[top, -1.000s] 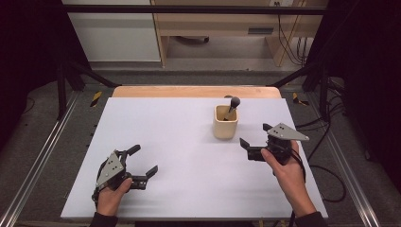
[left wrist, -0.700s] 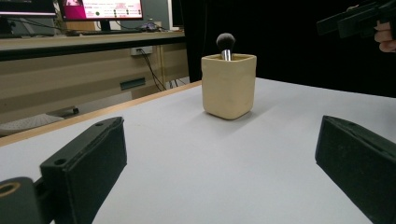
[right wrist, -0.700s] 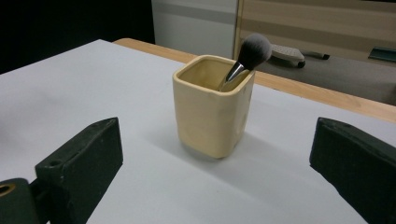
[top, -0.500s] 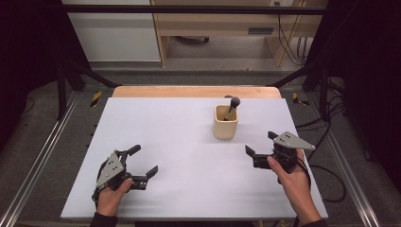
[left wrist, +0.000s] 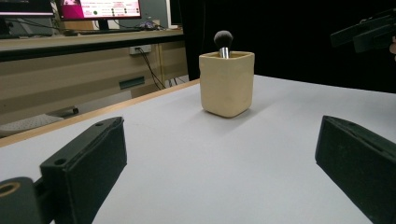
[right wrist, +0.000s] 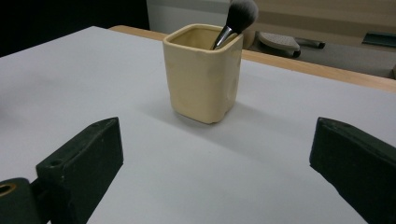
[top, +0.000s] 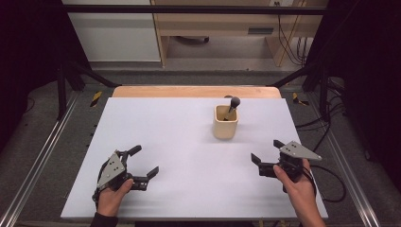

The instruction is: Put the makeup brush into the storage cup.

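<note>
A cream square cup (top: 225,122) (left wrist: 227,84) (right wrist: 202,74) stands upright on the white table (top: 179,132), right of centre and toward the back. A makeup brush (top: 232,106) (left wrist: 223,42) (right wrist: 236,19) with a dark bristle head leans in it, head up. My left gripper (top: 144,161) sits at the front left, held by a hand, open and empty, far from the cup. My right gripper (top: 267,151) is at the front right, open and empty, a short way in front of and right of the cup.
A wooden strip (top: 196,91) edges the table's far side. Metal rails (top: 42,156) run along both sides. Cables (top: 331,175) trail off the right edge. A desk with drawers (top: 227,28) stands behind the table.
My right gripper has drawn back toward the front edge and slightly right, away from the cup. The left gripper has stayed put.
</note>
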Demonstrator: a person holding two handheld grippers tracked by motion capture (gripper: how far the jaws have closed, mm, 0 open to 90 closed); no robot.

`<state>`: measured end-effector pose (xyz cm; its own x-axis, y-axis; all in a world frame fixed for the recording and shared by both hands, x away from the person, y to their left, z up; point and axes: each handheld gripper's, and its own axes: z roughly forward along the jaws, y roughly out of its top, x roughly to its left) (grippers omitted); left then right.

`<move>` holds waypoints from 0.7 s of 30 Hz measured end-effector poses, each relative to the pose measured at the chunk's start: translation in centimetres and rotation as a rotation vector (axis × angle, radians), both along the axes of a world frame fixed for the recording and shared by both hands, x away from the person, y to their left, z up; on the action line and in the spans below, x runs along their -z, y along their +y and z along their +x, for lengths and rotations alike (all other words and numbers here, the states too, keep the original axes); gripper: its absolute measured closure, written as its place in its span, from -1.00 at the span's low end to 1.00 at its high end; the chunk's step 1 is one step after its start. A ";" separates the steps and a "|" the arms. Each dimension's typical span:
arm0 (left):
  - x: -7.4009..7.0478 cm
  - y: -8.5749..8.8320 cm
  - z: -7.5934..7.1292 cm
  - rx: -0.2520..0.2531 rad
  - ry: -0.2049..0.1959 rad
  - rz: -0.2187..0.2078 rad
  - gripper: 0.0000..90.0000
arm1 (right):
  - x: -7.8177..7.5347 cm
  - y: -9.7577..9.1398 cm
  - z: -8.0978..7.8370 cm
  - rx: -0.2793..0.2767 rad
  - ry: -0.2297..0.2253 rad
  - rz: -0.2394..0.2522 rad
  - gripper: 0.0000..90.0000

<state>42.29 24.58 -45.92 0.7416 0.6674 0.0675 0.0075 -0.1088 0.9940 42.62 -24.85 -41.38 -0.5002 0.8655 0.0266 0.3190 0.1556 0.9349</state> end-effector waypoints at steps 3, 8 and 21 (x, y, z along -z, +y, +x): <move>0.0 0.0 0.0 0.000 0.000 0.000 -0.96 | 0.4 -0.4 -0.3 0.005 0.000 -0.004 -0.94; 0.0 0.0 0.0 0.000 -0.003 -0.002 -0.96 | 1.0 -0.9 -0.8 0.018 0.007 0.006 -0.93; 0.0 0.1 -0.1 -0.001 -0.001 0.011 -0.96 | 3.2 -1.8 -2.0 0.042 0.002 0.039 -0.92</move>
